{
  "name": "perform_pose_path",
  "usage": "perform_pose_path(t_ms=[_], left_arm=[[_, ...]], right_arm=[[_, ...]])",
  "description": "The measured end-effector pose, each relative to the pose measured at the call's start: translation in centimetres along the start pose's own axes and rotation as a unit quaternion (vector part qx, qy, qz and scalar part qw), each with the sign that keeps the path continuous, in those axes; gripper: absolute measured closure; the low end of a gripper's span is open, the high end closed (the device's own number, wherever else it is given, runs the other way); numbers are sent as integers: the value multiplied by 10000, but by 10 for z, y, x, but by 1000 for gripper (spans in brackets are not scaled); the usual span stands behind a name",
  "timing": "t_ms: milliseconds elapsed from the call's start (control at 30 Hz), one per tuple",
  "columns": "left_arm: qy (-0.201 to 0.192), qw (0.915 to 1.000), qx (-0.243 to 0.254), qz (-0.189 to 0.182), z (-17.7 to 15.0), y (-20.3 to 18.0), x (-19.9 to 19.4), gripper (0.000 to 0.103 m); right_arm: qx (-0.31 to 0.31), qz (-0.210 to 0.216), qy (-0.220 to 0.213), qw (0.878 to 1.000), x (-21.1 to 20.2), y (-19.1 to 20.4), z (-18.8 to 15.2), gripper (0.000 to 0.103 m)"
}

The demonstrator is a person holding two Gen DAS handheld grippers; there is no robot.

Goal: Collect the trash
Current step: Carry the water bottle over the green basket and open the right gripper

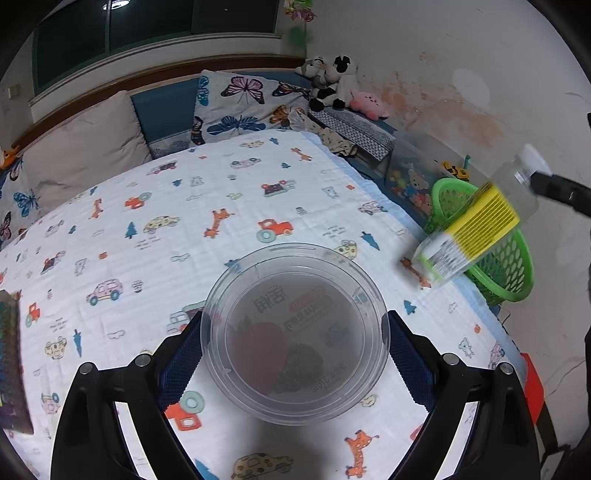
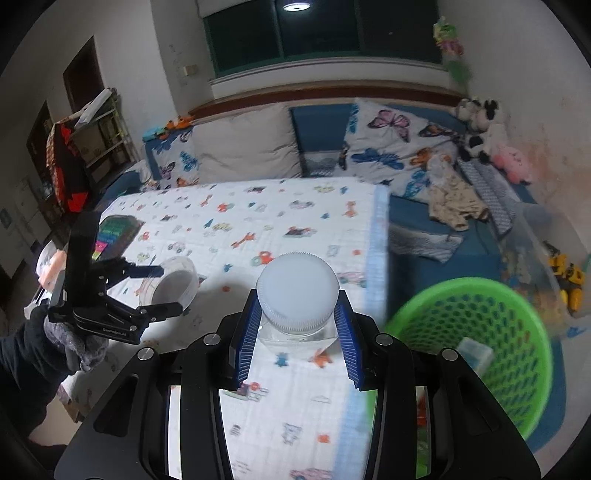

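Clear plastic cup [image 1: 295,332]: label seen mirrored through its base, with Chinese characters and strawberry and blackberry pictures. Left gripper [image 2: 160,290]: small white lettering on its body, too blurred to read.

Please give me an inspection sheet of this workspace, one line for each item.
Surface: bed under a white quilt printed with cars and giraffes.
Job's things: round clear plastic yogurt tub; clear plastic bottle with white cap and yellow label; green plastic mesh basket beside the bed, with one small pale item already inside.
Clutter: dark printed packet on the quilt; butterfly pillows; plush toys.
Grippers: left tongs shut on the tub; right tongs shut on the bottle.
Cables: nothing seen.
Surroundings: dark window, stained wall.
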State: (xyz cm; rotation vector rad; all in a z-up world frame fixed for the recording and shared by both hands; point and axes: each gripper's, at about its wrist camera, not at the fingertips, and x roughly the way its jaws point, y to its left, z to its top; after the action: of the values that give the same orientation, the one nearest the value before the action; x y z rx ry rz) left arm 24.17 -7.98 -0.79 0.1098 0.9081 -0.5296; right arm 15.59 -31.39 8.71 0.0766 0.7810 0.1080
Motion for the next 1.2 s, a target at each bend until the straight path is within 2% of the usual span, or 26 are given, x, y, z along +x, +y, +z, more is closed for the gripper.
perform_pose_path(t_ms=[133,267,533,733,933,1200], left_arm=[[8,10000,79,-40,2,-8,1,13],[-6,9999,151,-69,7,-15,0,13],[-28,9994,330,-142,15,-35,0,13],[-19,9988,440,-209,23,-52,4,13],[-21,9982,519,-288,29,-67,6,13],[-88,9967,657,-474,46,-93,8,13]], right_arm=[[199,-345,-197,9990,-25,-27,-2,62],[479,-741,-212,9959,-37,-58,-13,62],[902,-1402,346,9854,-24,-109,-60,62],[1077,-1621,806,9776,-3,-132,-91,62],[1368,-1666,1156,9696,15,-153,-112,62],[1579,-1767,1200,9641,18,-166,-123,61]])
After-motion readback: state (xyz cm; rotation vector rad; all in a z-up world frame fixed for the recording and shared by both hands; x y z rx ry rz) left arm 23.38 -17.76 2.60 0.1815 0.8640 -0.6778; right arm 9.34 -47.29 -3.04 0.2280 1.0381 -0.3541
